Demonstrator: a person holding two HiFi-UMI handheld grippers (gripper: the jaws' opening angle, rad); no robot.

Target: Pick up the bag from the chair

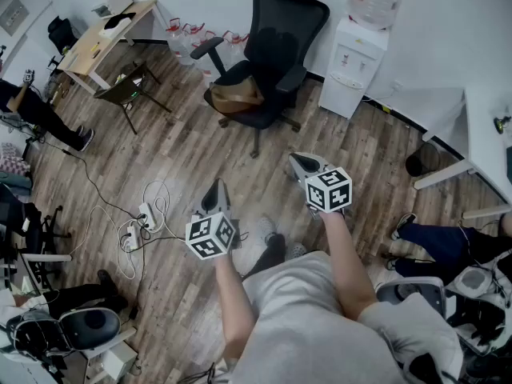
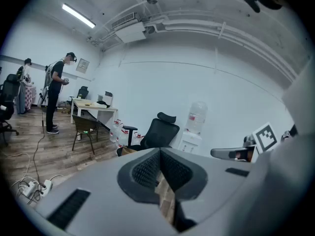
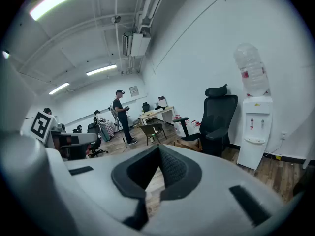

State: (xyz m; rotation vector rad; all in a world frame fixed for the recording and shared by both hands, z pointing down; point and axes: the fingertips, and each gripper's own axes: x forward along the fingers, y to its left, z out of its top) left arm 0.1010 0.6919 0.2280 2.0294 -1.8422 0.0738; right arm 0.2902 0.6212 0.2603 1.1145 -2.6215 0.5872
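The job has not started: the brown bag (image 1: 237,94) lies on the chair (image 1: 280,30), well ahead of the jaws, and the left gripper (image 1: 216,189) and right gripper (image 1: 304,163) are both pinched closed, holding nothing.

The floor (image 1: 200,150) is matt, grainy wood planks. The bag (image 1: 238,94) looks like creased brown paper. The chair (image 1: 276,46) is matt black. The left gripper (image 1: 215,186) and right gripper (image 1: 301,161) are smooth matt grey plastic with ribbed black pads (image 2: 147,171).
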